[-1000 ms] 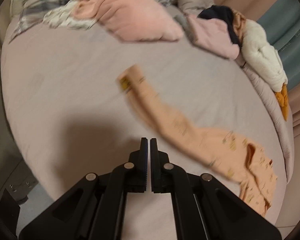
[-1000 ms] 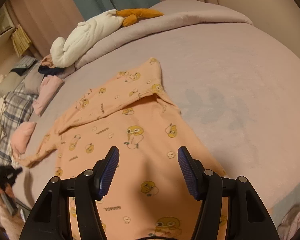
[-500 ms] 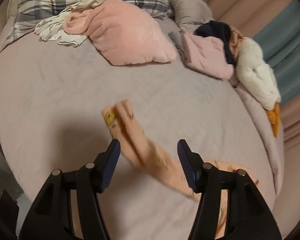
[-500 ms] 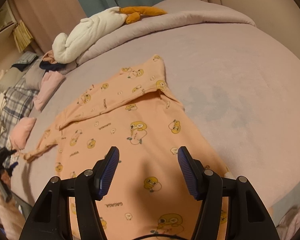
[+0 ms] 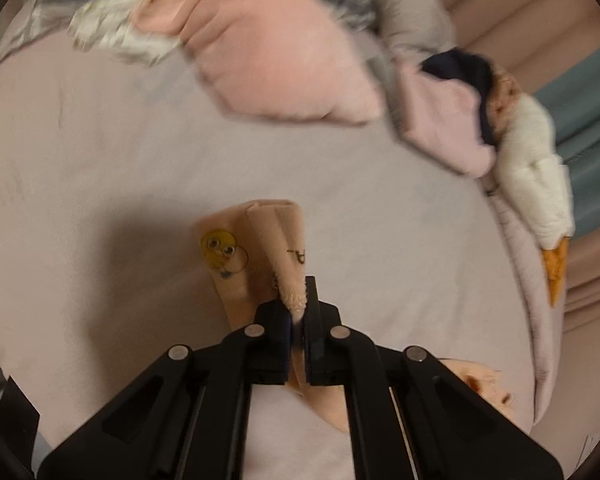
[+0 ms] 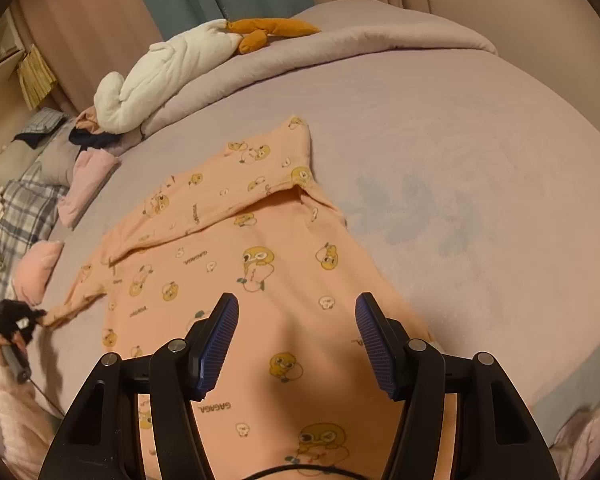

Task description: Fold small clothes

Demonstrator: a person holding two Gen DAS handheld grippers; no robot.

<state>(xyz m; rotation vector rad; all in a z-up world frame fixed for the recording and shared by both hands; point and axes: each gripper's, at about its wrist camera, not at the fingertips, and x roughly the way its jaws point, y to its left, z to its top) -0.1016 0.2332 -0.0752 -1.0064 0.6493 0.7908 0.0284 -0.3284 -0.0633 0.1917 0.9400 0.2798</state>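
Observation:
An orange baby top with yellow duck prints (image 6: 236, 256) lies spread on the mauve bed (image 6: 480, 140). One sleeve is folded across its upper part. My left gripper (image 5: 298, 312) is shut on the cuff end of the other sleeve (image 5: 256, 248); in the right wrist view it shows at the far left (image 6: 18, 316), pinching that sleeve's tip. My right gripper (image 6: 296, 336) is open and empty, hovering over the lower body of the top.
A white goose plush (image 6: 168, 76) with orange beak lies on the rolled duvet at the back. A pink cushion (image 5: 268, 60), pink folded clothes (image 5: 448, 128), a dark garment (image 5: 460, 68) and a plaid pillow (image 6: 24, 212) sit near the head of the bed.
My left gripper went from shut to open, came down over the sleeve cuff, and has shut on it. My right gripper has stayed open over the top.

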